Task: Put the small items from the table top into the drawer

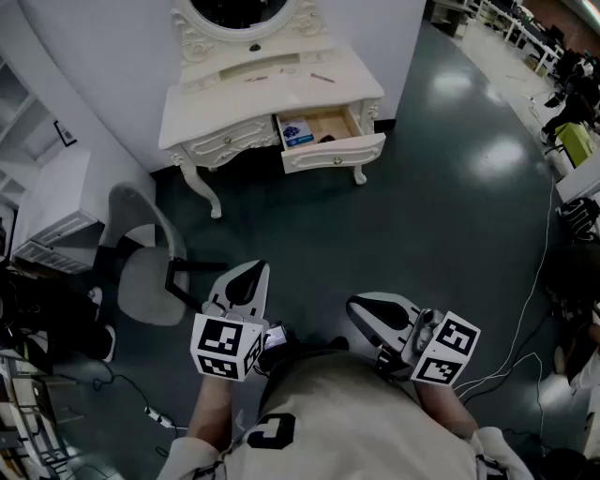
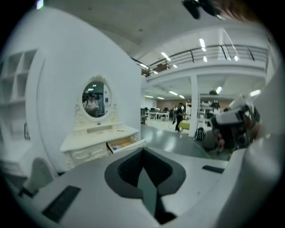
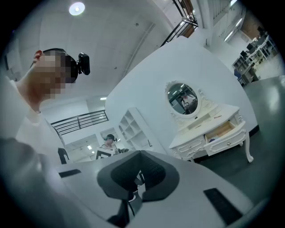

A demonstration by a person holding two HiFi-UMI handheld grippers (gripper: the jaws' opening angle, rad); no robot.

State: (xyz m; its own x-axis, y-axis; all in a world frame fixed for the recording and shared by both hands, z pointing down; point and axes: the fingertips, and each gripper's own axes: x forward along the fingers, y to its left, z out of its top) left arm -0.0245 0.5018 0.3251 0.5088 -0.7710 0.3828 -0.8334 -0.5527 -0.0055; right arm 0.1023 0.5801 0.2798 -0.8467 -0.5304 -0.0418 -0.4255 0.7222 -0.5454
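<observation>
Currently the person is standing well back from the white bench, holding both tools low and close to the body. The left claw is pointing toward the bench and tilting slightly downward; in the left gripper view its dark pads are meeting at the tips, with nothing between them. The right claw is lying roughly level, aiming across toward the left one, and the right gripper view is showing its pads pressed together and likewise gripping nothing.

On the bench top, a thin stick is lying toward the right side, and a smaller thin piece is lying nearer the middle, both in front of the oval mirror. The drawer on the bench's right side is standing pulled out, showing a wooden bottom. Inside it a blue packet is sitting at the left end and a small dark object is resting near the middle; what that object is cannot be made out.

A grey chair is standing on the dark floor to the left, between the person and the bench.
</observation>
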